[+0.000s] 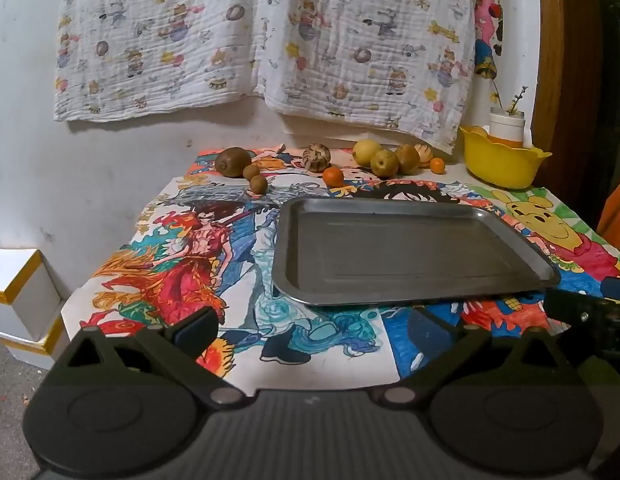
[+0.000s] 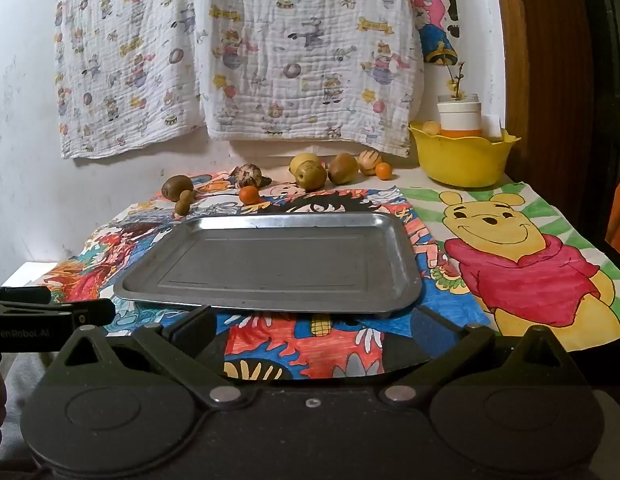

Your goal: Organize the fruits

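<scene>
Both grippers' fingers (image 1: 198, 326) wide, empty; fruits (image 1: 384, 162) well beyond, past tray (image 1: 410, 216)

Printed cloth (image 1: 262, 36) above white boxes (image 1: 18, 288)

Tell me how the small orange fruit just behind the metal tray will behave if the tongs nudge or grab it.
The small orange fruit looks round and smooth, so a nudge would probably send it rolling, perhaps against the metal tray. Its glossy skin may slip between hard pads. It seems light for its size, and likely soft enough to bruise under a hard squeeze.
</scene>
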A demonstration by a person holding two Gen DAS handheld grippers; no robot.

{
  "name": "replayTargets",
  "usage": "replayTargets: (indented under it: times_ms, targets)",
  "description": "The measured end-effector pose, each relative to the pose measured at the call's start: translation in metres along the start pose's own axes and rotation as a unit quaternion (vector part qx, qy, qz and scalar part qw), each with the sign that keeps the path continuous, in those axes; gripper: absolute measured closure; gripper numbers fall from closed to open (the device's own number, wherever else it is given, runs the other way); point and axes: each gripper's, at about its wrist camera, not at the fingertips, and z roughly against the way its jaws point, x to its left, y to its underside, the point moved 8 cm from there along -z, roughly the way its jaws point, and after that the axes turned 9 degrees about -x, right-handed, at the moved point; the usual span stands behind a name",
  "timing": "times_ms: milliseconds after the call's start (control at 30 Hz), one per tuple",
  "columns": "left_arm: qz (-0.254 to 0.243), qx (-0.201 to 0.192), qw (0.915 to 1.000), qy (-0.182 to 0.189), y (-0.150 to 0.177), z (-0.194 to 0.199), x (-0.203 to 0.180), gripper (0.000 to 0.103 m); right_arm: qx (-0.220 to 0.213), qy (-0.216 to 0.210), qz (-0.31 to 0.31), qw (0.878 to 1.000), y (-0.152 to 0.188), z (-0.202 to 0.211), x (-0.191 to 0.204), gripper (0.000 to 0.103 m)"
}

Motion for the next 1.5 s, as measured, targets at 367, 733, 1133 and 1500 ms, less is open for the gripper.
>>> replayTargets:
  times_ms: [367, 733, 1133, 1500]
  targets:
    - [0.0, 0.0, 1.0, 0.0, 0.0, 0.0, 0.0, 0.0, 0.0, -0.001, -0.001, 1.0, 0.0002, -0.0001, 0.0008, 0.0]
    - [0.0, 0.0, 1.0, 0.0, 0.0, 0.0, 0.0, 0.0, 0.001, -0.001, 0.001, 1.0, 0.0006, -0.0005, 0.0016, 0.0]
    - [0.001, 0.0, 1.0, 0.0, 0.0, 0.0, -0.0001, 0.0, 0.002, -0.001, 0.001, 1.0, 0.0008, -0.0003, 0.0018, 0.0]
    - [0.001, 0.001, 1.0, 0.0, 0.0, 0.0, -0.0001, 0.0, 0.003, -0.002, 0.001, 1.0, 0.0037, -0.0011, 0.0045, 0.0]
